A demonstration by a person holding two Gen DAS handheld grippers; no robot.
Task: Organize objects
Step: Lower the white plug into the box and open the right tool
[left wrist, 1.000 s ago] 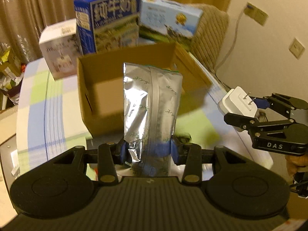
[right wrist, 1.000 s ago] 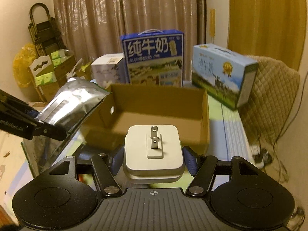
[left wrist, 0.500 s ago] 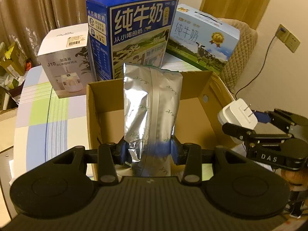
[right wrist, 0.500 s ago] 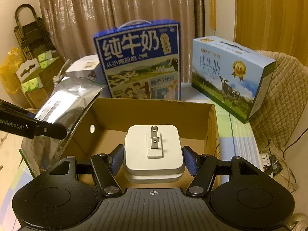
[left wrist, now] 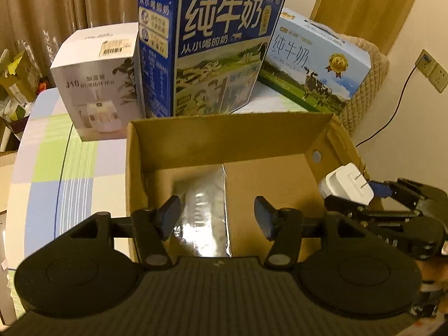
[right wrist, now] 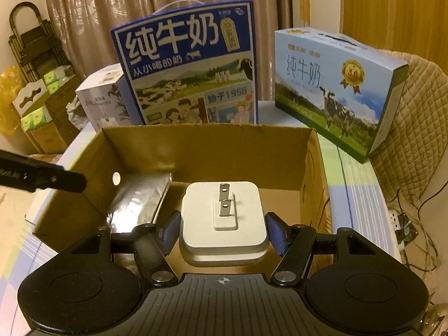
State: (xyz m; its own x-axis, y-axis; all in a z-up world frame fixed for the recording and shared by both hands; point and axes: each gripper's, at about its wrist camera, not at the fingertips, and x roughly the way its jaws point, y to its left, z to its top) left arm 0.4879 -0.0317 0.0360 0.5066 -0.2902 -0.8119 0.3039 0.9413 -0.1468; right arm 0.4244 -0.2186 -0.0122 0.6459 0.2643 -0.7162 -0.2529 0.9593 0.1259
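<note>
An open cardboard box [left wrist: 229,137] [right wrist: 207,145] stands on the checked tablecloth. A silver foil pouch [left wrist: 203,210] [right wrist: 140,198] lies flat on its floor at the left side. My left gripper [left wrist: 217,215] hangs above the pouch; its jaws are opening and nothing is between them. My right gripper [right wrist: 222,228] is shut on a white plug adapter [right wrist: 224,215] [left wrist: 350,187], prongs facing up, held over the box's right part. In the left wrist view the right gripper [left wrist: 364,196] shows at the box's right wall.
Behind the box stand a dark blue milk carton [left wrist: 212,47] [right wrist: 187,64], a light blue milk carton [left wrist: 316,64] [right wrist: 333,84] and a white humidifier box [left wrist: 98,81]. A quilted chair [right wrist: 414,128] is at the right, with a power strip [right wrist: 397,224] on the floor.
The left gripper's jaws have parted and the foil pouch has dropped from them onto the box floor. Both grippers have moved forward and down over the box.
</note>
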